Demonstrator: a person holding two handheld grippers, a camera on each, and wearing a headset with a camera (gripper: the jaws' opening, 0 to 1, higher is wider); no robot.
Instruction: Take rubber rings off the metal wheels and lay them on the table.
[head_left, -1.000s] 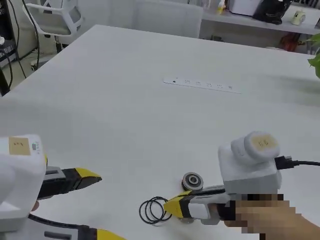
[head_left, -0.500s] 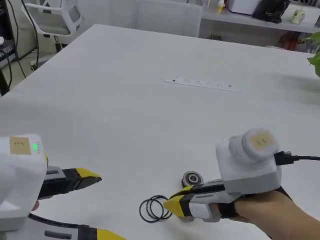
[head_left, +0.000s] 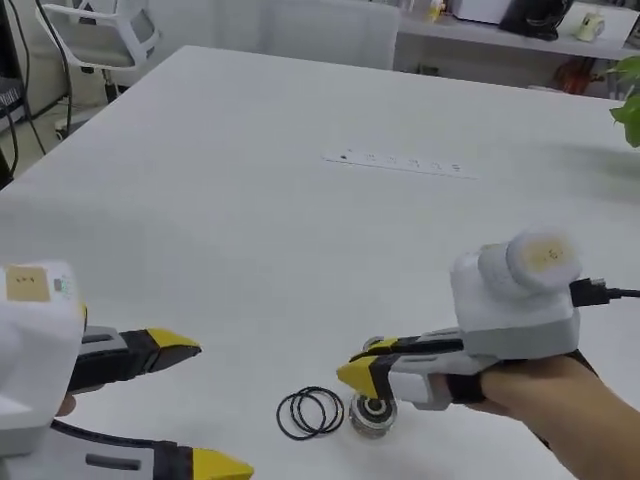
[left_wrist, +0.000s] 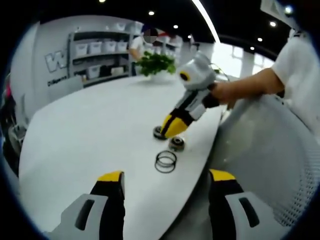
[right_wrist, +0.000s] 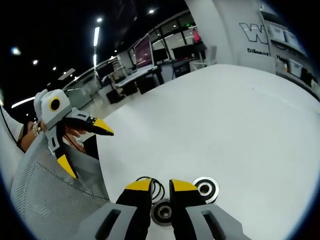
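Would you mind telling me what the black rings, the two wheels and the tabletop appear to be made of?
Black rings: thin and matte, likely rubber, lying as loose overlapping loops. Near wheel and far wheel: probably metal, judging by the grey sheen; a dark band circles each hub, perhaps rubber. Tabletop: smooth, white, low-gloss, possibly laminate, though the look leaves that open.
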